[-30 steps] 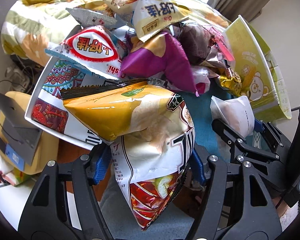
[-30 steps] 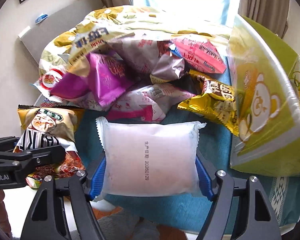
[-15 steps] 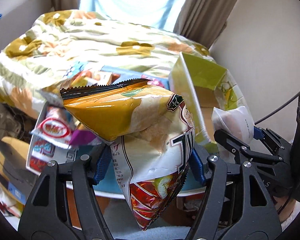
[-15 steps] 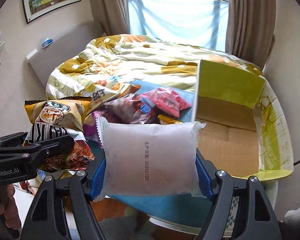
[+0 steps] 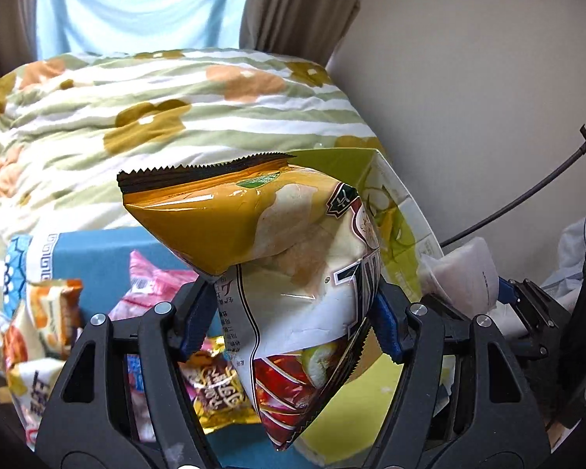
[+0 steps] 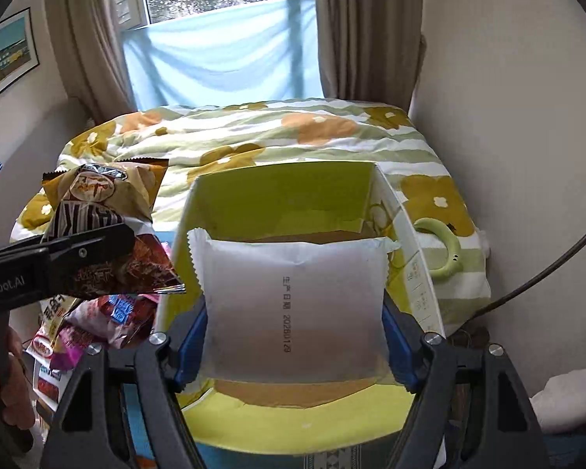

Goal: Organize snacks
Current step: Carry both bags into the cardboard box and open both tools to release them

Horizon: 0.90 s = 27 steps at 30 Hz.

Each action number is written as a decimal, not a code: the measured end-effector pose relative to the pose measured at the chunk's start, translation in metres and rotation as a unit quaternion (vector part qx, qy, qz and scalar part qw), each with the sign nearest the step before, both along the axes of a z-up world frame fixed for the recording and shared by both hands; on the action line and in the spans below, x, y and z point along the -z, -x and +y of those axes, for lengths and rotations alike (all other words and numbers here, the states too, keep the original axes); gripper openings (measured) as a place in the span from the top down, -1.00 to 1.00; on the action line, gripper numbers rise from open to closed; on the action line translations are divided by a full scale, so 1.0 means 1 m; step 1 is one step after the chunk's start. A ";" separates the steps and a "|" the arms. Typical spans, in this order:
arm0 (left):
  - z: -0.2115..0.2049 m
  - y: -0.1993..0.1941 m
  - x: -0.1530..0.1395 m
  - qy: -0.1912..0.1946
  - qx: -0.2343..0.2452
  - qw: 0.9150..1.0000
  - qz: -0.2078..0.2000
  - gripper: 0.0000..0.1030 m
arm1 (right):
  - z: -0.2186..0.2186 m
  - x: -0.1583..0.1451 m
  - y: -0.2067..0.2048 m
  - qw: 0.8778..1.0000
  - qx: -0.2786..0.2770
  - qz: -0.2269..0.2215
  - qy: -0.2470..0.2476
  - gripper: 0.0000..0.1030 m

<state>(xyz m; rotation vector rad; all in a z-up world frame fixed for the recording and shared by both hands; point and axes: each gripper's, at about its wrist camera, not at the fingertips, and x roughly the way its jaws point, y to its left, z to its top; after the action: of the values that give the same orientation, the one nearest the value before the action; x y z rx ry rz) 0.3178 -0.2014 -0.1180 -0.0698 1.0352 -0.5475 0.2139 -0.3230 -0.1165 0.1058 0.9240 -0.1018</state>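
Waiting at far left, a heap of loose snacks (image 6: 97, 320) lies unsorted on the blue table (image 5: 97, 250). Next, the left gripper (image 5: 293, 312) clamps a yellow chip bag (image 5: 277, 246); rightward, the right gripper (image 6: 293, 344) pinches a white packet (image 6: 293, 297) above the open green box (image 6: 285, 191), seemingly empty.

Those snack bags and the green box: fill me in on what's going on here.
A person is sorting snacks with a handheld gripper in each hand. The left gripper is shut on a yellow chip bag, and the right gripper is shut on a white packet. Both are held up in the air, the white packet right over the open green box. More snacks lie on the blue cloth beside it.
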 end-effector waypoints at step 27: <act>0.038 -0.023 0.032 -0.063 -0.006 0.998 0.011 -0.92 | -0.041 0.078 -0.104 0.995 0.038 0.077 -0.057 -0.43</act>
<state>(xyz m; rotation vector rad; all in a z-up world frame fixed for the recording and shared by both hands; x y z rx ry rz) 0.3405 -0.1638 -0.1500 0.0287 1.0873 -0.4703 0.3178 -0.3640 -0.1948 0.2421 1.0806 -0.1296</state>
